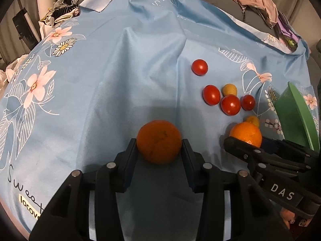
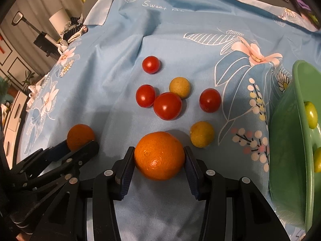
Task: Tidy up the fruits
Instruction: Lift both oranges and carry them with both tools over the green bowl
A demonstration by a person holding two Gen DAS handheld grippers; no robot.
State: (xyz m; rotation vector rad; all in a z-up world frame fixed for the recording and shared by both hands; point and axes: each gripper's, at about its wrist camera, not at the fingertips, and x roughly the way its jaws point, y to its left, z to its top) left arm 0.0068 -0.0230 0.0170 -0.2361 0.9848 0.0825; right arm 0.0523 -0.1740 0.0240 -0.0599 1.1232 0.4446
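Left hand-held gripper (image 1: 159, 146): the pads sit against both sides of a dull orange (image 1: 159, 141) that rests on the blue flowered cloth (image 1: 120, 70). Right hand-held gripper (image 2: 159, 156): closed on a brighter, glossy orange (image 2: 159, 155), also low on the cloth.

Risks:
- Both oranges are round and smooth-skinned. A grip off the widest line can let the fruit roll out forward when lifted.
- The left grip appears light; the dull orange may slip free.
- The two grippers work close together. A sideways move can knock one against the other.
- The cloth is creased and loose. Dragging a gripper across it can set the small fruit rolling.
- The green bowl (image 2: 297, 132) stands tilted at the right edge; a dropped orange may strike its rim.

Condition of fruit: four red tomatoes (image 2: 167, 106) and two yellow fruits (image 2: 202, 134) lie loose beyond the oranges. Pale green fruits (image 2: 311, 114) lie in the bowl.
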